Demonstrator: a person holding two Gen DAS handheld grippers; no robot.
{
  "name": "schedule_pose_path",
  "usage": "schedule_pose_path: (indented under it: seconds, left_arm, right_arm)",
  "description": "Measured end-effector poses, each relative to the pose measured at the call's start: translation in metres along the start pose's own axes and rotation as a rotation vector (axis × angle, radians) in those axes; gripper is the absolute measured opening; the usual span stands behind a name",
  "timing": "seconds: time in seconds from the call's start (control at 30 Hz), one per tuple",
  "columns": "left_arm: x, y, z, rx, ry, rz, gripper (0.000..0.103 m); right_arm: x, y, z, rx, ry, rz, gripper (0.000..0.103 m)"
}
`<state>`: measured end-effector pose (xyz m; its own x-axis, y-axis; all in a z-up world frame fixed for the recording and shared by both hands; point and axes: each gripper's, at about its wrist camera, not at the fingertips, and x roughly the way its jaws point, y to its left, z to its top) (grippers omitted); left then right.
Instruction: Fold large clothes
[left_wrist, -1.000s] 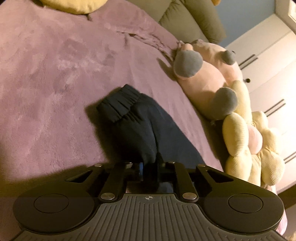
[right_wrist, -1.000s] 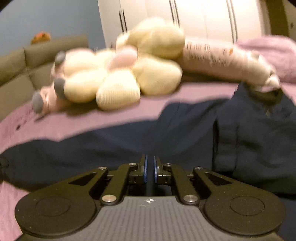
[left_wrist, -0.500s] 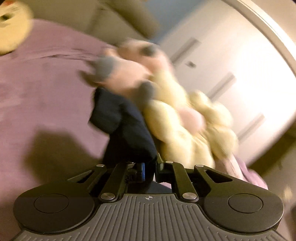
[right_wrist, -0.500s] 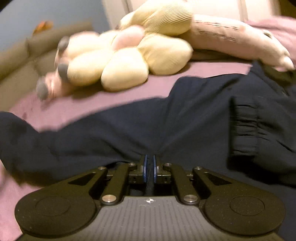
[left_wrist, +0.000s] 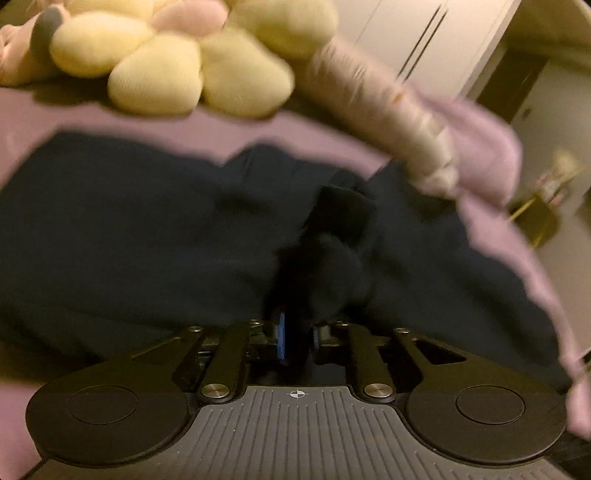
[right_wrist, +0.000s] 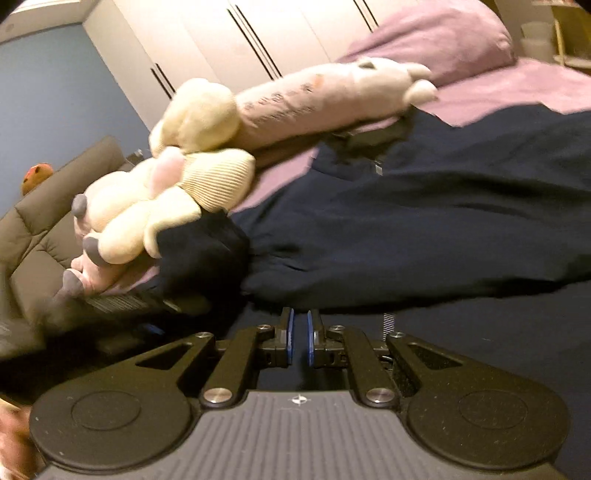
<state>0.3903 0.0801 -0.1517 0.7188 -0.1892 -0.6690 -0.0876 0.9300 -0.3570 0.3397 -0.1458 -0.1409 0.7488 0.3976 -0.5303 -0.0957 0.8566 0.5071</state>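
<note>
Both tongs tilt downward over the bed. Left gripper (left_wrist: 295, 332) pinches a bunched dark sleeve (left_wrist: 332, 251) of the navy garment (left_wrist: 129, 229), its jaws having just eased apart a little with the cloth between them. Right gripper (right_wrist: 299, 338) has its blue pads nearly together (whether cloth sits in the slim gap I cannot tell). That garment (right_wrist: 424, 229) lies spread on the purple blanket (right_wrist: 517, 88), long axis running crosswise in the left wrist view, near the yellow flower plush (left_wrist: 184, 62) and the long pink plush (right_wrist: 325, 96).
</note>
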Motion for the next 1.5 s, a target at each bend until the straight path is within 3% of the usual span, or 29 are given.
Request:
schedule_pose_path:
  seconds: [0.07,0.1,0.17,0.23,0.33,0.4,0.57,0.67,0.77,0.83,0.87,0.93,1.0,1.1,1.2,1.3,1.37,1.4,1.5]
  left_arm:
    - [0.008,0.003,-0.007,0.042,-0.02,0.004,0.022]
    - [0.004,0.003,-0.008,0.053,-0.022,-0.011,0.028]
    - [-0.008,0.004,-0.006,0.061,-0.005,-0.077,0.079]
    - [-0.032,0.005,-0.006,0.065,-0.046,-0.104,0.095]
    - [-0.066,0.011,-0.004,0.095,-0.112,-0.077,0.095]
    - [-0.086,0.026,-0.011,0.057,-0.16,-0.056,0.095]
    - [-0.097,0.076,-0.026,-0.085,-0.126,0.062,0.084]
    - [-0.083,0.096,-0.03,-0.161,-0.082,0.075,0.077]
    - [-0.076,0.103,-0.026,-0.153,-0.1,0.086,0.076]
    - [-0.067,0.102,-0.021,-0.137,-0.096,0.102,0.07]
    - [-0.065,0.101,-0.019,-0.131,-0.099,0.113,0.065]
    - [-0.066,0.101,-0.017,-0.133,-0.103,0.113,0.055]
    - [-0.072,0.105,-0.017,-0.161,-0.095,0.09,0.043]
    - [-0.081,0.11,-0.015,-0.233,-0.088,0.011,0.042]
    - [-0.086,0.11,-0.009,-0.264,-0.114,-0.03,0.042]
    - [-0.078,0.105,0.002,-0.274,-0.124,-0.015,0.039]
    - [-0.067,0.095,0.011,-0.228,-0.11,0.004,0.015]
    - [-0.061,0.09,0.014,-0.203,-0.108,0.015,0.011]
    - [-0.045,0.078,0.021,-0.189,-0.091,0.008,0.011]
  right_arm:
    - [0.006,-0.013,0.003,0.028,0.041,0.014,0.007]
    - [0.008,-0.02,0.003,0.047,0.057,0.024,0.007]
    - [0.01,-0.032,0.003,0.096,0.074,0.039,0.007]
    - [0.008,-0.038,0.004,0.147,0.063,0.06,0.012]
    - [0.006,-0.029,0.006,0.166,0.043,0.107,0.023]
    - [0.007,-0.02,0.008,0.164,0.041,0.139,0.029]
    - [0.03,-0.011,0.01,0.218,0.096,0.177,0.03]
    - [0.055,-0.009,0.01,0.289,0.144,0.21,0.034]
    - [0.078,-0.001,0.007,0.319,0.175,0.2,0.033]
    - [0.085,0.007,0.007,0.294,0.18,0.184,0.014]
    - [0.086,0.012,0.008,0.262,0.176,0.17,0.013]
    - [0.077,0.026,0.013,0.174,0.138,0.162,0.011]
    - [0.056,0.033,0.022,0.144,0.066,0.209,0.011]
    - [0.031,0.031,0.036,0.161,0.014,0.267,0.011]
    - [0.012,0.027,0.044,0.141,-0.027,0.267,0.011]
    - [-0.004,0.017,0.047,0.163,-0.067,0.251,0.011]
    - [-0.015,0.011,0.048,0.165,-0.094,0.228,0.011]
    - [-0.018,0.008,0.049,0.164,-0.099,0.219,0.011]
    - [-0.023,-0.003,0.052,0.155,-0.116,0.178,0.01]
